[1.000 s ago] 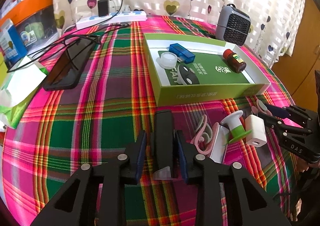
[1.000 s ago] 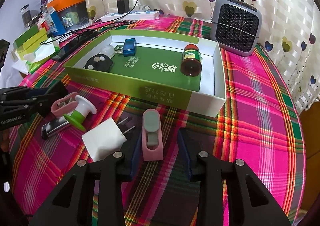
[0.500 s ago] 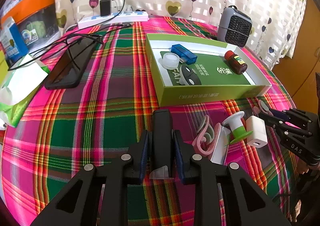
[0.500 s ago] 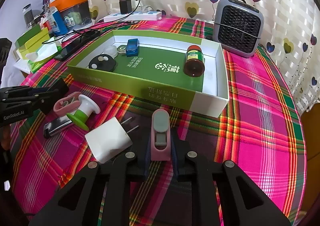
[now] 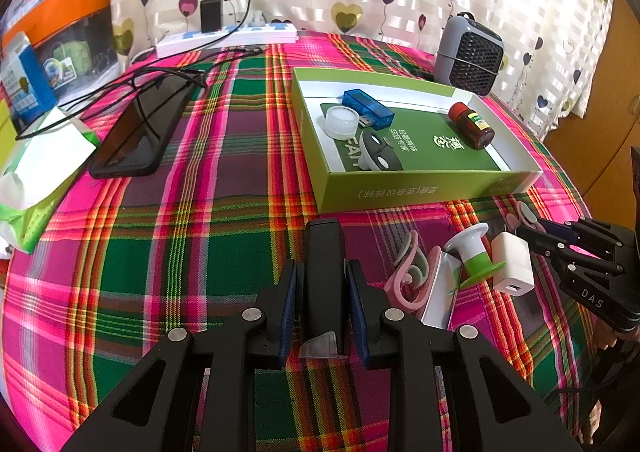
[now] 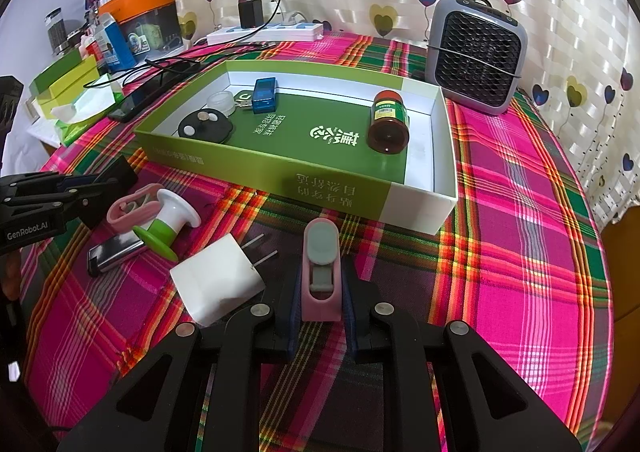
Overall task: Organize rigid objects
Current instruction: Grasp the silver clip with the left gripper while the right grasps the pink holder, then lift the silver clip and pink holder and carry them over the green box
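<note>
Two tools at work, each clamped on its own piece. Left tool [image 5: 322, 288] closed on a long black bar [image 5: 323, 256] with a clear tip at its near end, blue pads [image 5: 289, 304] pressed against both flanks, bar lying on the plaid surface [image 5: 160, 252] and pointing toward the green box [image 5: 420, 188]. Right tool [image 6: 321, 292] pinched tight on a pink clip with a grey tab [image 6: 321, 268], pads flush on either side, clip resting on the surface just short of the box's near wall. Jaws of both recently narrowed onto these pieces.

Between the two tools, a small cluster on the cloth: white plug adapter [image 6: 218, 278] just left of the right tool, prongs aimed at the box; green-and-white spool [image 6: 168, 226] tipped over beside it; pink clips [image 6: 128, 212] touching the spool; silver lighter-like piece [image 6: 116, 252] near them.

Inside the box: brown bottle [image 6: 388, 122] on its side at the right end; blue USB stick [image 6: 264, 94], white cap [image 6: 220, 102] and black fob [image 6: 206, 128] grouped at the left end.
</note>
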A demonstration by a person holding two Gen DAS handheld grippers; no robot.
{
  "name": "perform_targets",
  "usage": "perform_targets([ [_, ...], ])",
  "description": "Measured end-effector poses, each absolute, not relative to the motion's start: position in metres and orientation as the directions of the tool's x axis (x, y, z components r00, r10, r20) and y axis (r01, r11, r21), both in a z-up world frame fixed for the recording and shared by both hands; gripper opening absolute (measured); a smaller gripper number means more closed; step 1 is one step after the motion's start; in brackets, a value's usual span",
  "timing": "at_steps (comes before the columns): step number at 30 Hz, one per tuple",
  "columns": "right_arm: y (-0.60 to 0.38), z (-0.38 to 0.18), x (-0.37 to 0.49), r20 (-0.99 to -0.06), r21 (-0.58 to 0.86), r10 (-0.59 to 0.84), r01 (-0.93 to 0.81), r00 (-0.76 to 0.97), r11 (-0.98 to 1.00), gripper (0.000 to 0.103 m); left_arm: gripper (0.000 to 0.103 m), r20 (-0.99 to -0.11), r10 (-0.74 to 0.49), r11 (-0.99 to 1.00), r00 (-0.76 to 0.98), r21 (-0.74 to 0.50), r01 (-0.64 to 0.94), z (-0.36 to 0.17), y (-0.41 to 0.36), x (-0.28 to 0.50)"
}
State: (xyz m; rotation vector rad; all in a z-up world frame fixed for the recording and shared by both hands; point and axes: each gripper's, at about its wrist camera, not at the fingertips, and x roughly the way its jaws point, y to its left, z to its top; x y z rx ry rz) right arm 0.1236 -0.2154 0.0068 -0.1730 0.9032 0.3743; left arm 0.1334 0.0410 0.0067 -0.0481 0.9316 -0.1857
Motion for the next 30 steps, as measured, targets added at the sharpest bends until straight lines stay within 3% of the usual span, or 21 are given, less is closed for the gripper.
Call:
perform_targets([
  [30,-0.2156,0.0067,0.1224,-0.793,0.021,0.247,-0.381,0.557,0.924,0.018,0.023,-0.794,-0.180,0.983,0.581,-0.126,0.132,0.0085,0.0427,0.1336],
])
